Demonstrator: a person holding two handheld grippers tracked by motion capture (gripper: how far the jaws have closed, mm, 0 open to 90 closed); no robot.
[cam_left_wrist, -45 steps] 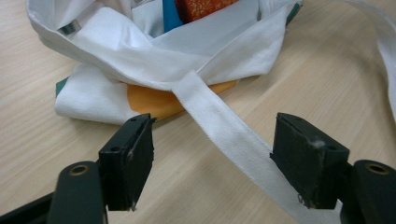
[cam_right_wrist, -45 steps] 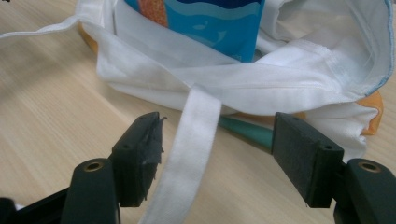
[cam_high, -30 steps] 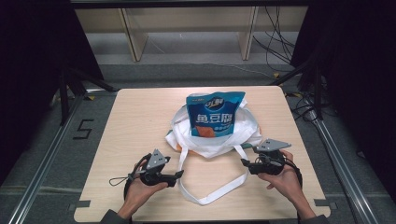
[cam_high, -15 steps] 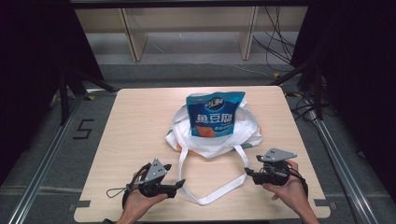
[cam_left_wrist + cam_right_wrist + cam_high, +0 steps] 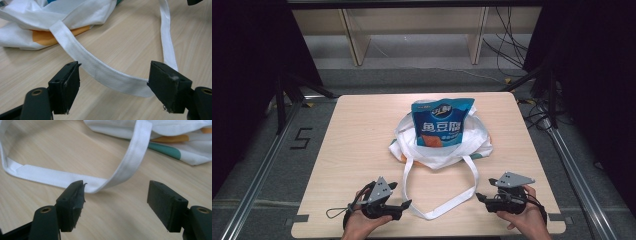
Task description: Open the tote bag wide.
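Note:
A white tote bag (image 5: pixel 477 145) lies in the middle of the wooden table (image 5: pixel 362 135), with a blue snack pouch (image 5: pixel 439 125) standing out of its mouth. Its white strap (image 5: pixel 439 212) loops toward the front edge. My left gripper (image 5: pixel 404 205) rests near the front edge, left of the loop, open. In the left gripper view the strap (image 5: pixel 100 70) runs just beyond the open left gripper (image 5: pixel 113 87). My right gripper (image 5: pixel 482 198) sits right of the loop, also open. In the right gripper view the strap (image 5: pixel 130 160) bends just ahead of the right gripper (image 5: pixel 116 205).
The bag's fabric shows an orange patch (image 5: pixel 45 37) and a green stripe (image 5: pixel 165 150). Dark floor with metal rails (image 5: pixel 257 185) surrounds the table, and a wooden shelf frame (image 5: pixel 357 40) stands behind it. Bare tabletop lies to both sides of the bag.
Both hands have drawn their grippers back toward the table's front edge, away from the bag. The bag, pouch and strap lie as before.

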